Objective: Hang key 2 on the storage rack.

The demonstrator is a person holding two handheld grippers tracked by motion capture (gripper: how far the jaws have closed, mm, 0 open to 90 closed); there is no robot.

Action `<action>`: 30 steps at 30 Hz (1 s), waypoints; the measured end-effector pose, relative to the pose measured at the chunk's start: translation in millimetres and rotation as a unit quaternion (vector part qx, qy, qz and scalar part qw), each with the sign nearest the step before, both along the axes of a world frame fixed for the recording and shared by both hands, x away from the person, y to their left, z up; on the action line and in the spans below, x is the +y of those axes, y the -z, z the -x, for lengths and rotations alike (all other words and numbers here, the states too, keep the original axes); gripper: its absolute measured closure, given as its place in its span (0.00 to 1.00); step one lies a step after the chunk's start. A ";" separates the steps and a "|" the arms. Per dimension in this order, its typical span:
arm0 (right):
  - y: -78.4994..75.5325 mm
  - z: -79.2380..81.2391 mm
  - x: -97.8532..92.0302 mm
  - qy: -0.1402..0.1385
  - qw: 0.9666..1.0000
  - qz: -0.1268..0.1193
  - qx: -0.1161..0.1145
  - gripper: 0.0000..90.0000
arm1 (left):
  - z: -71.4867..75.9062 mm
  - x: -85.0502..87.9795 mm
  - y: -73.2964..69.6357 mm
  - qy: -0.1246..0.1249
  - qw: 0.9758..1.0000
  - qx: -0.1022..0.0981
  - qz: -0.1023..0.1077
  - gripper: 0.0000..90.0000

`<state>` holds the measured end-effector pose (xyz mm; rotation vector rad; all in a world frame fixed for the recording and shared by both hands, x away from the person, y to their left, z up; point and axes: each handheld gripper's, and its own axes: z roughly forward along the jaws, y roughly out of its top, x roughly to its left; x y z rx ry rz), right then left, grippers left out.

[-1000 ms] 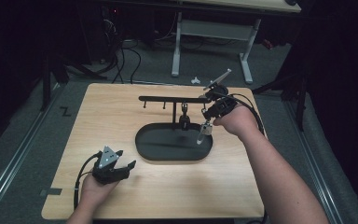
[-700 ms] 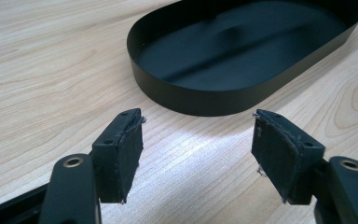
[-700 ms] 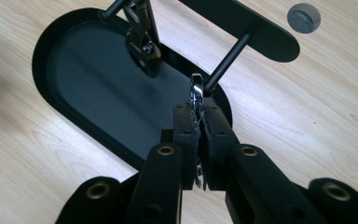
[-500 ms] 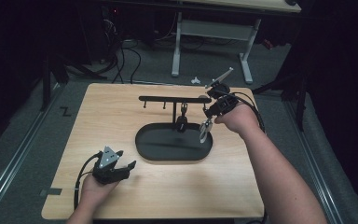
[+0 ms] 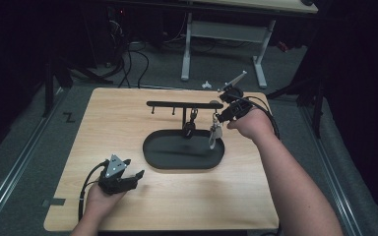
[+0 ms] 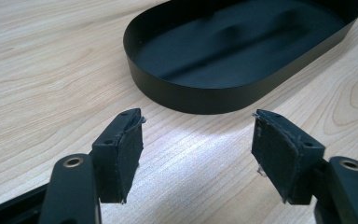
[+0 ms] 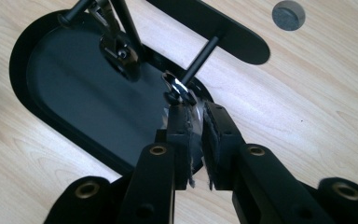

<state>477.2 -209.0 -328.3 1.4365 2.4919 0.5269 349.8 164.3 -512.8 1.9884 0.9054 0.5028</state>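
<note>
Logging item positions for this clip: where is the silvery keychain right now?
In the high view the silvery keychain hangs from the rightmost hook of the black rack, over the right end of the oval tray. The right claw has just been opening around it.

Bare table (image 5: pixel 128 123) left of the tray (image 5: pixel 152 147) and in front of it: free passage. Rack bar (image 5: pixel 177 103) spans above the tray's far edge; its post (image 5: pixel 184 118) and a hanging key (image 5: pixel 191 127) block that side. Gaps between pegs probably narrow.
</note>
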 end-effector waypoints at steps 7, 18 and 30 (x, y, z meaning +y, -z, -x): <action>2.6 2.3 -1.4 0.005 1.000 -0.001 0.000 0.89 | 0.2 -0.1 -0.6 0.001 1.000 0.000 0.001 0.38; 18.3 9.8 -6.8 0.021 1.000 -0.002 0.010 0.80 | -0.4 -1.5 0.0 0.003 1.000 0.002 -0.002 0.38; 53.6 20.7 -19.3 0.047 0.999 -0.003 0.022 0.60 | -1.2 -5.2 1.8 0.010 1.000 0.010 -0.008 0.37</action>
